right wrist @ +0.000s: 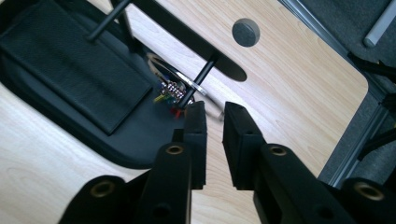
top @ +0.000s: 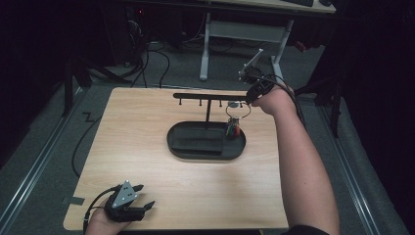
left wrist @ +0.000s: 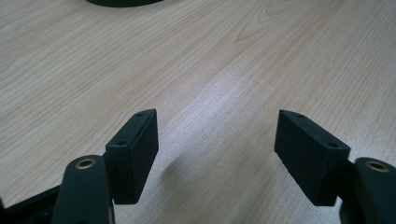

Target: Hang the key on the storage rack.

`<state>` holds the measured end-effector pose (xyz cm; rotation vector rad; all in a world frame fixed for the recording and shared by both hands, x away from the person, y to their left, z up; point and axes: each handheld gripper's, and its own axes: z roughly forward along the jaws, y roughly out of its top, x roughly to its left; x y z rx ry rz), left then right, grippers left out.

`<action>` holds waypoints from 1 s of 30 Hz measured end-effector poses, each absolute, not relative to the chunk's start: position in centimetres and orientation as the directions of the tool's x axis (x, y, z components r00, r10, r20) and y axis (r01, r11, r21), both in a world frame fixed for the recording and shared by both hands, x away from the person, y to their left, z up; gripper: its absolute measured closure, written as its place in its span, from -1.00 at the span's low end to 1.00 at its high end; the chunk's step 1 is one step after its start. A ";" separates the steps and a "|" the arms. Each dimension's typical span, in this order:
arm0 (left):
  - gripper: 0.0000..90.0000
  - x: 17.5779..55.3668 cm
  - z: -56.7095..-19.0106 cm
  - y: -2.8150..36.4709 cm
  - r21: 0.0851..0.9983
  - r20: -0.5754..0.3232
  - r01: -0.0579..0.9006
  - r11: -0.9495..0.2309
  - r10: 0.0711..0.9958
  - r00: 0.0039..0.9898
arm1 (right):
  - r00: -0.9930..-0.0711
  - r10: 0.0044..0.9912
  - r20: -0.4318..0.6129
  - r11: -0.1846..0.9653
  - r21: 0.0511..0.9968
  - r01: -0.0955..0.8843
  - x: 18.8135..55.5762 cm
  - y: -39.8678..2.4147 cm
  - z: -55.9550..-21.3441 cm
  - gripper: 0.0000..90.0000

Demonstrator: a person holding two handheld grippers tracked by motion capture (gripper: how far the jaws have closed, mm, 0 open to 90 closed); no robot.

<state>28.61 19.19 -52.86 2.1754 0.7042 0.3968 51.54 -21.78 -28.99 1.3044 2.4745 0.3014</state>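
Observation:
A black hook stand [top: 208, 96] rises from an oval black tray [top: 183, 147] in the middle of the wooden table [top: 147, 127]. A metal key ring [top: 238, 110] with small coloured tags [top: 234, 129] hangs around a peg near the bar's right end. My right gripper [top: 248, 100] is at that end. In the right gripper view its jaws [right wrist: 215, 109] are nearly closed with the key ring [right wrist: 187, 80] running in between them, beside the peg [right wrist: 201, 77]. My left gripper [top: 145, 195] rests at the table's near left corner, open [left wrist: 217, 126] over bare wood.
A round grey cap [right wrist: 246, 31] is set in the tabletop just behind the stand. The tray has a flat black pad [right wrist: 70, 70] inside. Beyond the table stand a white desk frame [top: 205, 49] and floor cables [top: 147, 63].

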 end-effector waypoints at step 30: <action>-0.31 28.9 -52.8 18.5 0.773 0.039 0.355 -0.526 0.598 0.800 | -0.447 0.889 -0.098 0.420 0.560 0.714 42.2 -25.7 -35.6 -0.25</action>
